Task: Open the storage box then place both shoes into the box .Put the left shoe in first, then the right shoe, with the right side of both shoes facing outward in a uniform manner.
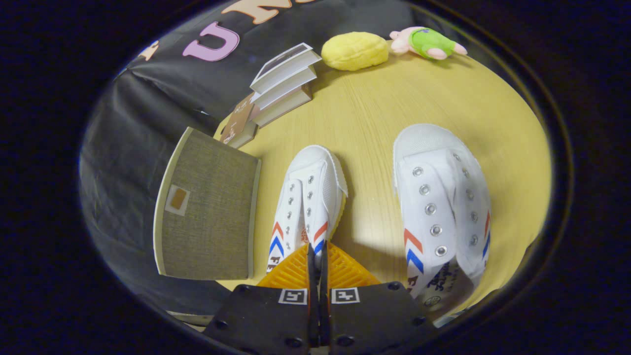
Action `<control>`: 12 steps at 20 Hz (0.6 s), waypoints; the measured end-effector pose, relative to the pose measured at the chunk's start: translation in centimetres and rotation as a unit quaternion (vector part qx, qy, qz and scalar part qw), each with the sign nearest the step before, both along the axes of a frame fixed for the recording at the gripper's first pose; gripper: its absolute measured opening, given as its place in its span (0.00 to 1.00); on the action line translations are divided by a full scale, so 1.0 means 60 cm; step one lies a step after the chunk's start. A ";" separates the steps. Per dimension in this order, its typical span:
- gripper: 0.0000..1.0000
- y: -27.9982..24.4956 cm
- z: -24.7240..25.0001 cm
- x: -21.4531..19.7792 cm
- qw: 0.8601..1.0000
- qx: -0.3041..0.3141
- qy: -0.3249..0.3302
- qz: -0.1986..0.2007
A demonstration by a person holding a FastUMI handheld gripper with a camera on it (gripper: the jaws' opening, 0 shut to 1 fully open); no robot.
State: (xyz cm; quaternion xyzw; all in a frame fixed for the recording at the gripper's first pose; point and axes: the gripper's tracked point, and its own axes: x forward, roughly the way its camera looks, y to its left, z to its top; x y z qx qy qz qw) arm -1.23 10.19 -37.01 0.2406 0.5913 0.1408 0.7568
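Two white canvas shoes with red and blue chevrons are on the round wooden table (374, 113), toes pointing away from me. My gripper (318, 251) is shut, its fingers pinching the rim of the shoe nearer the box (308, 195) at its heel end; that shoe leans on its side. The other shoe (441, 207) lies flat to the right, apart from the fingers. The grey-brown fabric storage box (207, 212) with cream trim and a small label stands just left of the held shoe, at the table's edge. Whether the box is open is unclear from here.
A stack of books (281, 84) stands beyond the box. Farther back lie a yellow plush (355, 50) and a pink and green plush toy (426, 43). Black cloth hangs behind and left of the table.
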 end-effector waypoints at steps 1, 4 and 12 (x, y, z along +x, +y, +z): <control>0.04 -0.003 0.006 0.001 1.000 0.003 -0.001 -0.009; 0.04 -0.002 0.031 0.014 0.999 0.026 -0.004 -0.033; 0.04 0.027 0.143 0.059 0.993 0.076 -0.034 -0.078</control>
